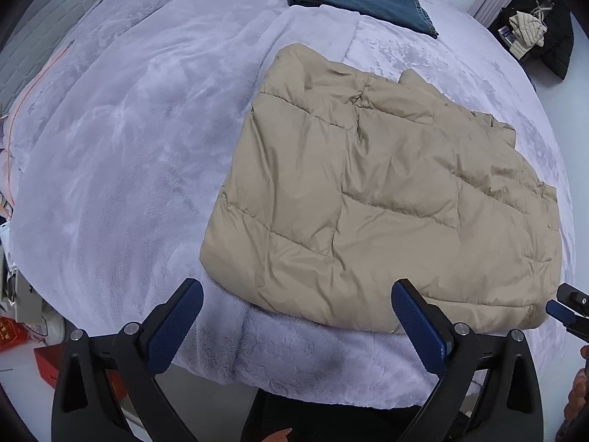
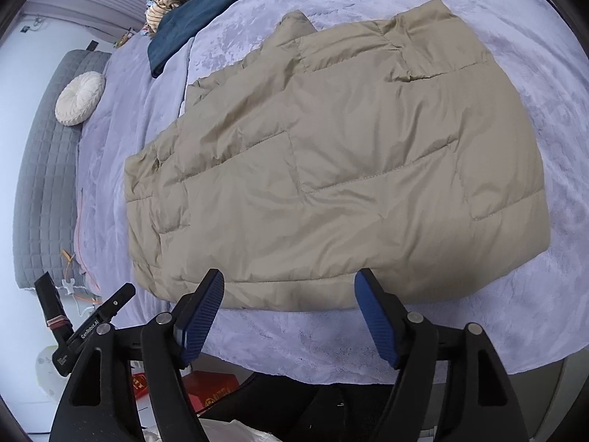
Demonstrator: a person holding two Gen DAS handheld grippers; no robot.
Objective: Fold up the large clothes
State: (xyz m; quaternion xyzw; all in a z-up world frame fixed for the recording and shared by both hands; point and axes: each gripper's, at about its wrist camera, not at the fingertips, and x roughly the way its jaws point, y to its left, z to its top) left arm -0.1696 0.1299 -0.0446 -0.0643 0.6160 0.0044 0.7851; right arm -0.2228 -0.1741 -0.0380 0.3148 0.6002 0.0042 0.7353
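A: Counting one tan quilted puffer jacket (image 1: pixel 379 191), lying folded into a rough rectangle on the lavender plush blanket (image 1: pixel 129 154) covering the bed, near its front edge

B: Two grippers showing. Left hand-held gripper (image 1: pixel 294 298) is hovering released, ribbed blue pads spread, gripping nothing. Right hand-held gripper (image 2: pixel 289 289) likewise released, tips just at the jacket's hem

A: Also noting one folded denim piece (image 2: pixel 195 14) and one round pleated cream cushion (image 2: pixel 80 98) lying farther up the bed
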